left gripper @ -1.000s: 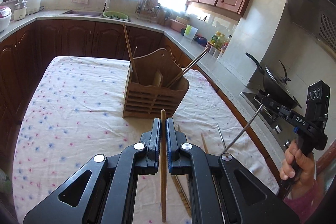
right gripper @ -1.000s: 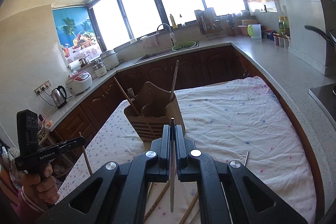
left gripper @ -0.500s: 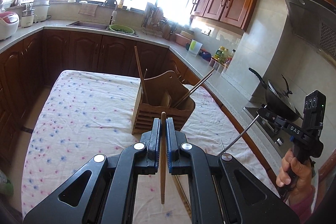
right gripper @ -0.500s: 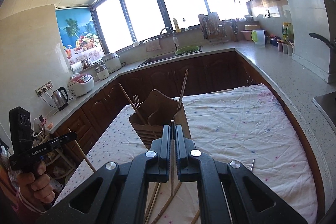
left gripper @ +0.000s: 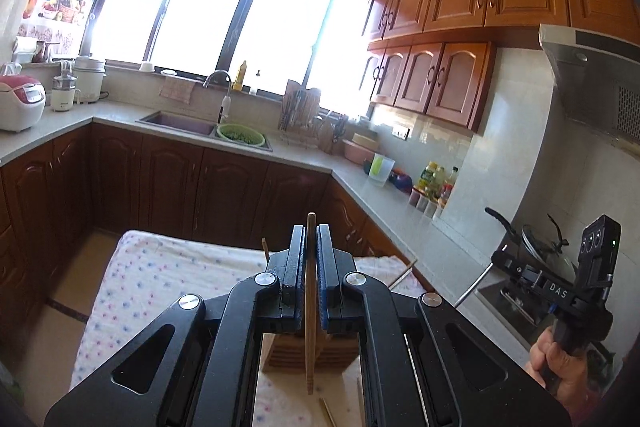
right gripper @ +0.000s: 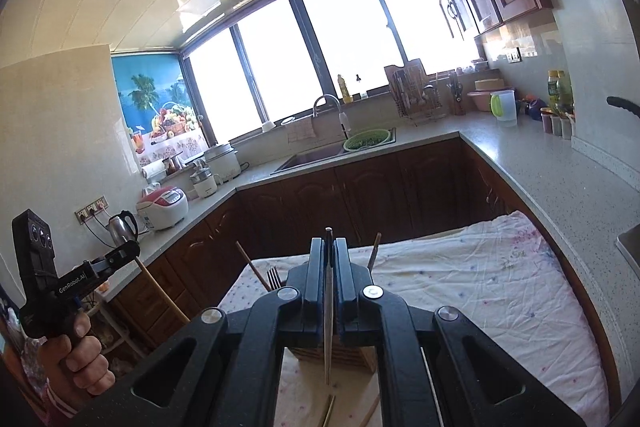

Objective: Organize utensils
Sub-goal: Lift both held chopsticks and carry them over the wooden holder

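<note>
Left claw (left gripper: 311,269) clamps a wooden chopstick (left gripper: 309,327); right claw (right gripper: 329,277) grips a metal chopstick (right gripper: 328,331), both above the wooden utensil holder (right gripper: 344,355) on the worktop (right gripper: 500,291).

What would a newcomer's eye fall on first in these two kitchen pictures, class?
Most striking are the two black grippers in the foreground: the left gripper is shut on a wooden chopstick, and the right gripper on a thin metal chopstick. Just below them a wooden utensil holder stands on the flowered tablecloth, with the bright window behind the sink.
</note>
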### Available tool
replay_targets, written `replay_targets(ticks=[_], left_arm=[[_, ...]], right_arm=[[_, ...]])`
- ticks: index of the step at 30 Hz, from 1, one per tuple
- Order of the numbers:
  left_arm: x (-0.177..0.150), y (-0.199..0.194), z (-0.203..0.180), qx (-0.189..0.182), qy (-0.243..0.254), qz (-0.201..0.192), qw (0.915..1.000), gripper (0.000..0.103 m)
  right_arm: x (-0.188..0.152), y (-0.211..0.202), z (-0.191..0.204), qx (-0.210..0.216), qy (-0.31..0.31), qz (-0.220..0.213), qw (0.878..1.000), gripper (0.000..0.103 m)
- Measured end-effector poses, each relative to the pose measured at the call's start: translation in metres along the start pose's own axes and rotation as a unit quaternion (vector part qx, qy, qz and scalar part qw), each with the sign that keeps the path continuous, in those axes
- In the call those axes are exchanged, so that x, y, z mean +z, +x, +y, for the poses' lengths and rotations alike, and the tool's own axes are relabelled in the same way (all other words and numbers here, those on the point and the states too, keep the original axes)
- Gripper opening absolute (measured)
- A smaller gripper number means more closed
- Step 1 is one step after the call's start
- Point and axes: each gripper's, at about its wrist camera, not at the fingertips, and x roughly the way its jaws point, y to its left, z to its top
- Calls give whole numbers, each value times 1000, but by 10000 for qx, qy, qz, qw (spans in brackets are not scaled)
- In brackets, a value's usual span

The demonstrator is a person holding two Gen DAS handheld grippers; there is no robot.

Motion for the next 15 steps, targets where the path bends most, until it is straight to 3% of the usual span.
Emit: replay_targets(ticks=[7,15], left_arm=[[28,37,2,199,-31,-449,9988,4],[-8,83,34,543,-469,-385,9967,4]], right_arm=[[23,32,4,-117,-38,-318,9994,4],[-4,68,1,-452,-110,-293,9985,4]])
